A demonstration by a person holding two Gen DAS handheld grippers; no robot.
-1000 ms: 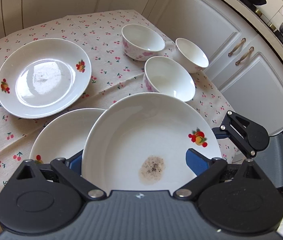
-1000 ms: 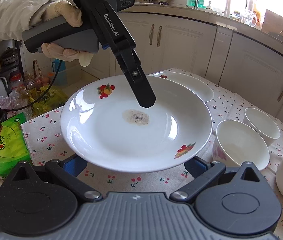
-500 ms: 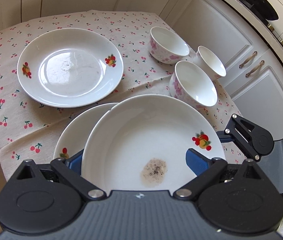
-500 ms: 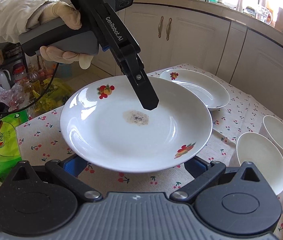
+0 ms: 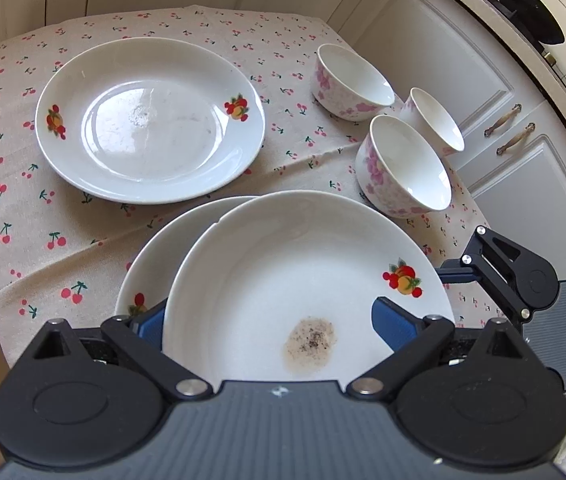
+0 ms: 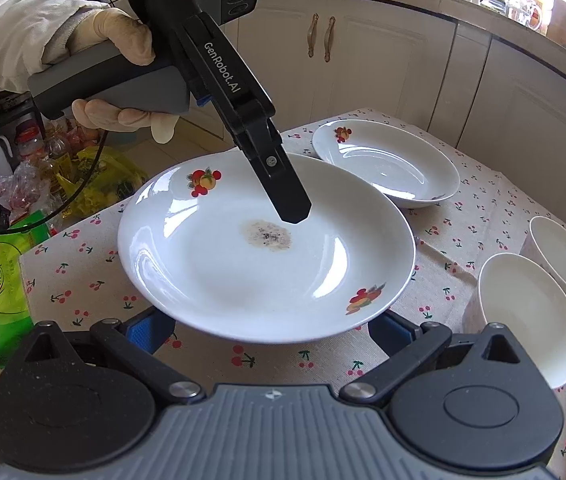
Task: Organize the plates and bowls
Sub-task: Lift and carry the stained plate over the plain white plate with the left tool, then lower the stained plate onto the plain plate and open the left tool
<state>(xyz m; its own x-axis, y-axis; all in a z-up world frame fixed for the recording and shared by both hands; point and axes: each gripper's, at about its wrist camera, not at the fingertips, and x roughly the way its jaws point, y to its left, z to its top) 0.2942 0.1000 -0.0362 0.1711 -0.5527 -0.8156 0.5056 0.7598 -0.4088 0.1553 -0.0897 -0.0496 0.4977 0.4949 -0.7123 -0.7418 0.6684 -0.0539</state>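
Observation:
A white plate with fruit prints and a brown stain is held above the table; it also shows in the right wrist view. My left gripper is shut on its rim, one finger lying over the plate. My right gripper is open, its blue pads below the plate's near edge. A second plate lies on the table under the held one. A third plate lies farther back, also in the right wrist view. Three floral bowls stand at the right.
The cherry-print tablecloth covers a small table. White cabinets stand close behind. A green box and bags lie on the floor at the left. The right gripper's body sits at the table's right edge.
The held plate has moved with both grippers farther over the table, toward the far plate. Both views have shifted so the far plate and bowls sit nearer.

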